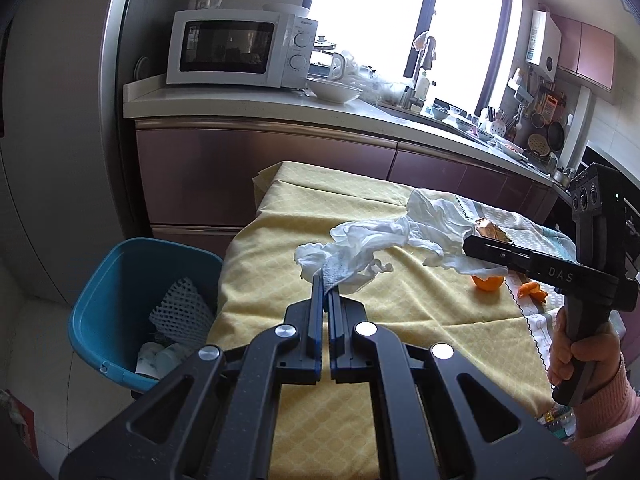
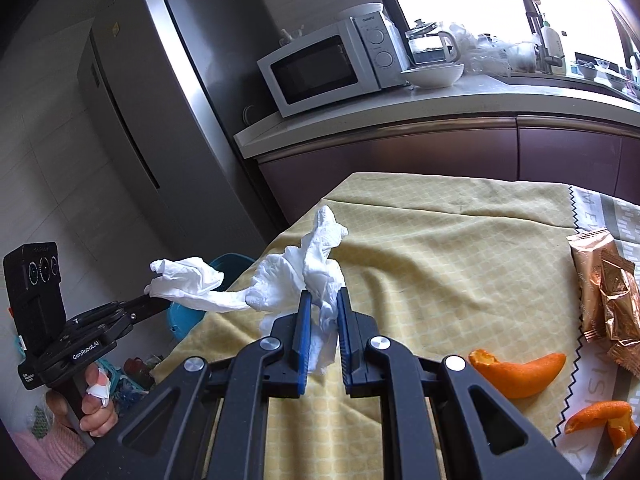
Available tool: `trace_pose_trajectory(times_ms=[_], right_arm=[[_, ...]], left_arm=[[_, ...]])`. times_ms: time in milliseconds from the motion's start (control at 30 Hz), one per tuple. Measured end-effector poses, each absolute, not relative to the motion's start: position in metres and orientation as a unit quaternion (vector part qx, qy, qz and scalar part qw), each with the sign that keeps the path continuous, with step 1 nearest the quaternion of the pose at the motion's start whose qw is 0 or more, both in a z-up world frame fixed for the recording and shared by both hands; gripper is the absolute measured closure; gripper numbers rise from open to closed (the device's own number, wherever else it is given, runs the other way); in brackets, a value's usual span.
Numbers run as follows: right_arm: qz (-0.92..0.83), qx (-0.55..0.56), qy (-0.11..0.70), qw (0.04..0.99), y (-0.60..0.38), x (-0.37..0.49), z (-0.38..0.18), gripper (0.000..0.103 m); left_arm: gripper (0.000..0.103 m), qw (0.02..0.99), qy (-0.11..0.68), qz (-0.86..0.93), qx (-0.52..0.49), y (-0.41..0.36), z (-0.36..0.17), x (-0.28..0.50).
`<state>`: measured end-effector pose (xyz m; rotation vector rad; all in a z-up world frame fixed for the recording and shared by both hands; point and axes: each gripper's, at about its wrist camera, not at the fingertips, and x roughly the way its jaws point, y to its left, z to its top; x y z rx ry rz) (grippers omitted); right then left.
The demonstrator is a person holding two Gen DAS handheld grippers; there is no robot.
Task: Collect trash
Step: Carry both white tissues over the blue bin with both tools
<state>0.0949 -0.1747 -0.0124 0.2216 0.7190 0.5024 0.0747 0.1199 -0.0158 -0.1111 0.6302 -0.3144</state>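
A crumpled white tissue (image 1: 372,240) hangs stretched above the yellow tablecloth (image 1: 360,360), held at both ends. My left gripper (image 1: 326,284) is shut on its near end. My right gripper (image 1: 470,246) comes in from the right and pinches the far end. In the right wrist view the right gripper (image 2: 323,304) has its blue pads pressed on a wad of the tissue (image 2: 280,280). The left gripper (image 2: 154,300) grips the other end out past the table's left edge. A blue bin (image 1: 120,280) with white foam netting and cups inside stands on the floor left of the table.
Orange peels (image 2: 520,372) (image 2: 604,420) and copper foil wrappers (image 2: 608,292) lie at the table's right on a grey patterned runner. Behind is a counter with a white microwave (image 1: 240,52), a bowl and a sink. A grey fridge (image 2: 152,100) stands left.
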Motion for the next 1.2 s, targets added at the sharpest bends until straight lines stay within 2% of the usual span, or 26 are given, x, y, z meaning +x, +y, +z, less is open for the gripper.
trace_pose_trajectory(times_ms=[1200], right_arm=[[0.325, 0.061, 0.37, 0.868, -0.08, 0.097, -0.018, 0.091]], left_arm=[[0.101, 0.948, 0.296, -0.064, -0.102, 0.21, -0.019, 0.039]])
